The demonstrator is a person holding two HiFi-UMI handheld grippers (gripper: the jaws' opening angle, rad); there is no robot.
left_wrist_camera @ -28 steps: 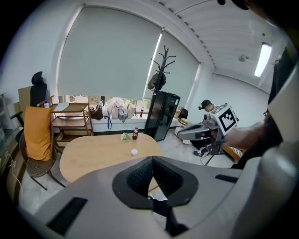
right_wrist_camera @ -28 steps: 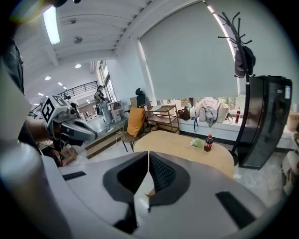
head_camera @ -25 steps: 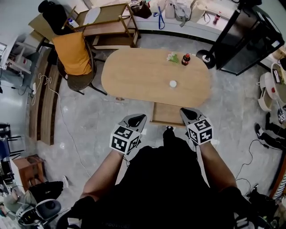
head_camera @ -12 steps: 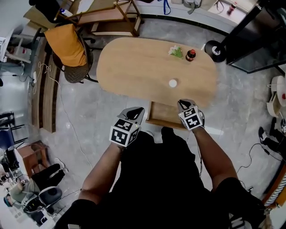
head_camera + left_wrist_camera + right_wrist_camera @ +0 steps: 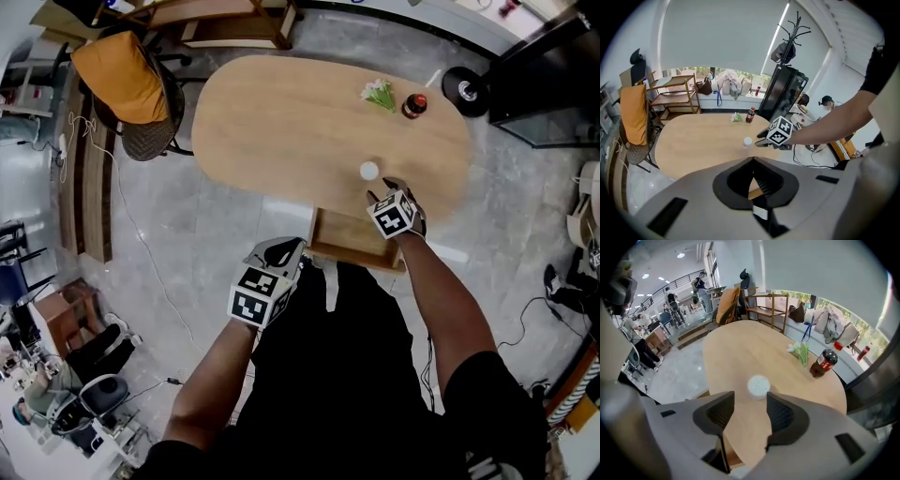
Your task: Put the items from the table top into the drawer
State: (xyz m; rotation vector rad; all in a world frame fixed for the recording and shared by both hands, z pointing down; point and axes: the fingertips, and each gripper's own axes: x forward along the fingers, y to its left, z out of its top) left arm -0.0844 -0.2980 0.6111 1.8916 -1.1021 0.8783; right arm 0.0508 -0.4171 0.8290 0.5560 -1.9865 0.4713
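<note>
A small white round jar [image 5: 368, 170] stands on the oval wooden table [image 5: 281, 122] near its front edge. My right gripper [image 5: 384, 188] hovers just short of it. Its jaws are opening, and the jar [image 5: 758, 386] sits just beyond the right gripper's [image 5: 750, 400] fingertips, with nothing between them. A cola bottle [image 5: 413, 105] and a green-and-white flower sprig [image 5: 377, 92] sit at the table's far right. The wooden drawer [image 5: 330, 246] is pulled out under the near edge. My left gripper [image 5: 286, 249] hangs shut and empty left of the drawer; the left gripper [image 5: 753, 160] points toward the table.
A chair draped with orange cloth [image 5: 122, 70] stands at the table's left end, and wooden shelving [image 5: 225, 23] stands behind it. A black cabinet [image 5: 553, 89] and a round stand base [image 5: 464, 89] are at the right. Cables trail on the grey floor [image 5: 169, 272].
My right gripper has moved from the drawer front up over the table edge to the white jar, and its jaws now stand apart. The left gripper sank slightly, staying near the drawer's left.
</note>
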